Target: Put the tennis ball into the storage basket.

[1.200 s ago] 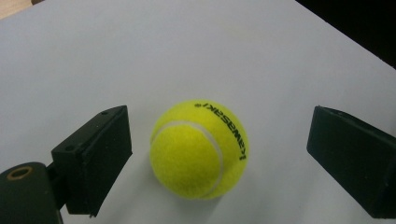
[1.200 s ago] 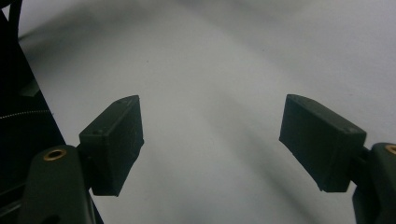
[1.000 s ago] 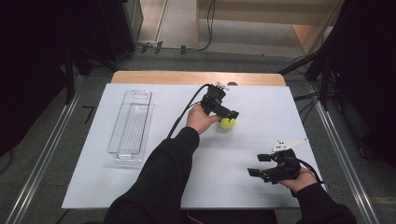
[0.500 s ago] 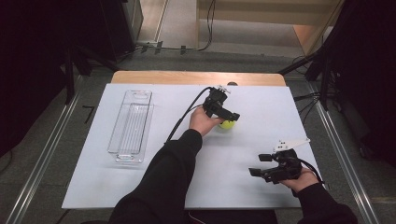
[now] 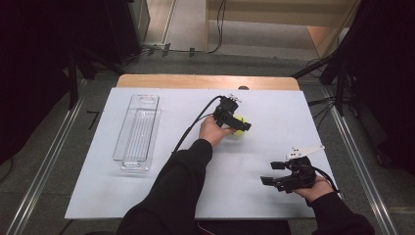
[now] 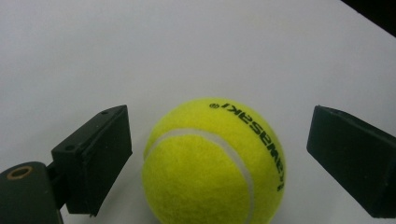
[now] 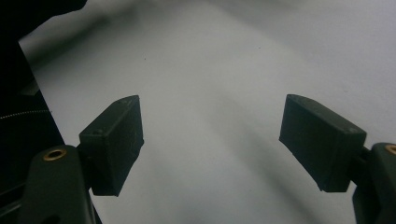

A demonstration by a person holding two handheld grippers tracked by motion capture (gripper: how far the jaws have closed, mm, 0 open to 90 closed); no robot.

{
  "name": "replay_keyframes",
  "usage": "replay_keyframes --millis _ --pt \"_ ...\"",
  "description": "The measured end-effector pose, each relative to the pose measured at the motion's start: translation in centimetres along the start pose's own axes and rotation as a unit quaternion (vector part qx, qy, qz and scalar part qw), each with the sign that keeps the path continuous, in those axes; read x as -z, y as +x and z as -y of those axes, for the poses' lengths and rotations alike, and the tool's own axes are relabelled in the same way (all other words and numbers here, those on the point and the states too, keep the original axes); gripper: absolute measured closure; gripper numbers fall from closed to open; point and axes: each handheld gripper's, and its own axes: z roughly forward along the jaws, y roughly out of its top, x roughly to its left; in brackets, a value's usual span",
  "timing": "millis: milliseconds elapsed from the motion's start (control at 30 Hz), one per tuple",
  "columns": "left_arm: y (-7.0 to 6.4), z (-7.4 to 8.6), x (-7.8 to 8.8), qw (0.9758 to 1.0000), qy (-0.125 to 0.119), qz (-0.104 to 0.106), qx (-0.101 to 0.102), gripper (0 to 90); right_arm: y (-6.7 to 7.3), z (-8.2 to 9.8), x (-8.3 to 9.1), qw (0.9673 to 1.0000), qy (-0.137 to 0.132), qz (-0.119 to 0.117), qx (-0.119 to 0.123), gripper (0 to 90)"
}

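Reaching: our left gripper [image 6: 217, 154] straddles the tennis ball [image 6: 212, 163] on the white table [image 5: 147, 196], jaws apart, pads clear
Ball: light, fuzzy, springy; we squeeze across its middle
Right gripper [image 7: 212, 144]: released, empty

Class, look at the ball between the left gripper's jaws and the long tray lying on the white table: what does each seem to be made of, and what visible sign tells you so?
Tennis ball: fuzzy yellow felt, matte, with a pale curved seam and black printed lettering.
Tray: probably clear hard plastic; the table shows through it, its ribbed floor and edges catch light.
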Motion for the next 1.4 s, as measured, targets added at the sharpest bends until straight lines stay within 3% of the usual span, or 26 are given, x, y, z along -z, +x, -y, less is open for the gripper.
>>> replay_keyframes --millis 200,300,367,500,733,933,1400 --pt "-0.1 0.7 -0.6 1.0 0.006 -0.004 0.001 9.3 0.0 0.0 -0.1 1.0 0.0 -0.001 0.001 19.7" --pt "-0.2 1.1 -0.7 1.0 0.002 -0.006 -0.001 17.7 0.0 0.0 -0.1 1.0 0.0 -0.001 0.001 19.7" --pt "-0.2 1.1 -0.6 0.9998 0.006 -0.018 -0.009 22.7 0.0 0.0 -0.1 1.0 0.0 -0.001 0.0 19.7" --pt "0.1 1.1 -0.5 0.9998 0.004 -0.011 0.014 26.2 0.0 -0.1 -0.1 1.0 0.0 -0.002 0.001 19.7" --pt "-0.5 1.0 -0.5 0.9996 0.004 -0.027 -0.005 27.1 0.0 -0.1 -0.1 1.0 0.0 -0.002 0.001 19.7" --pt "-0.2 0.6 0.1 1.0 -0.003 -0.002 0.005 27.2 0.0 -0.1 0.0 1.0 0.0 -0.002 0.0 19.7" --pt "-0.2 -0.2 1.8 1.0 -0.002 0.006 0.005 27.1 0.0 -0.1 0.0 1.0 0.0 -0.002 0.0 19.7"
